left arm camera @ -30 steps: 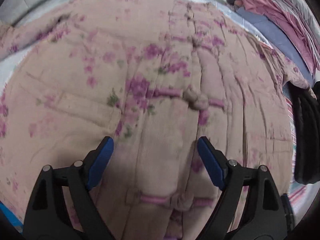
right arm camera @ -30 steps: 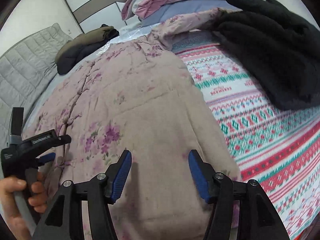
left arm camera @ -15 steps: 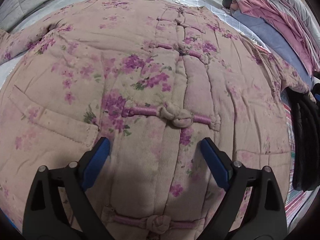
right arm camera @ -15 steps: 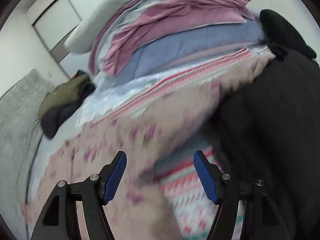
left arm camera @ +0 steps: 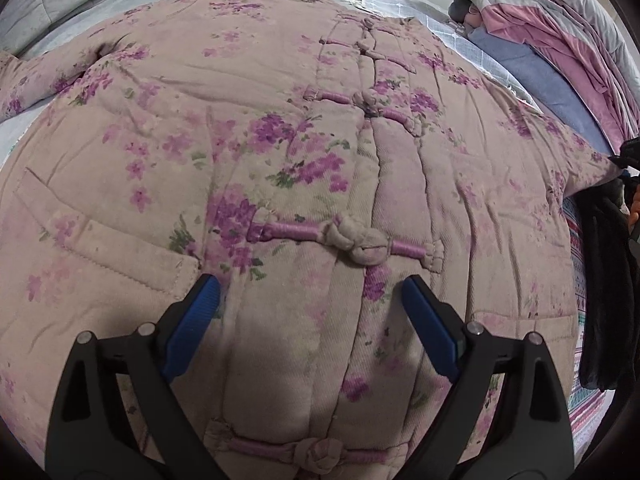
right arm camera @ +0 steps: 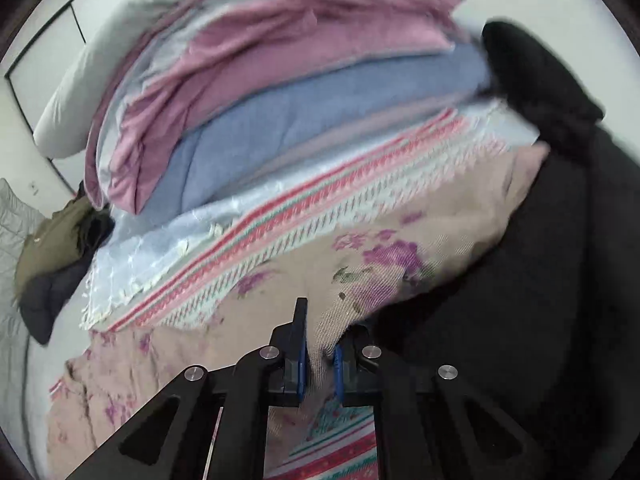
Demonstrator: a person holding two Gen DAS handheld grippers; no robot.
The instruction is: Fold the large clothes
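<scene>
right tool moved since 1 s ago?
Yes. The right tool swung right, off the floral jacket's body toward the black garment, and is now shut on the jacket's sleeve.

No text, label, brand or number can be read in either view.

both wrist views close over jacket (left arm camera: pixel 280 152)

Floral jacket's (left arm camera: pixel 280 160) hem cut off below the left hand-held gripper (left arm camera: pixel 311 316), its sleeve (right arm camera: pixel 420 248) motion-blurred ahead of the right hand-held gripper (right arm camera: pixel 318 364), cuff hidden under black garment (right arm camera: pixel 540 280).
</scene>
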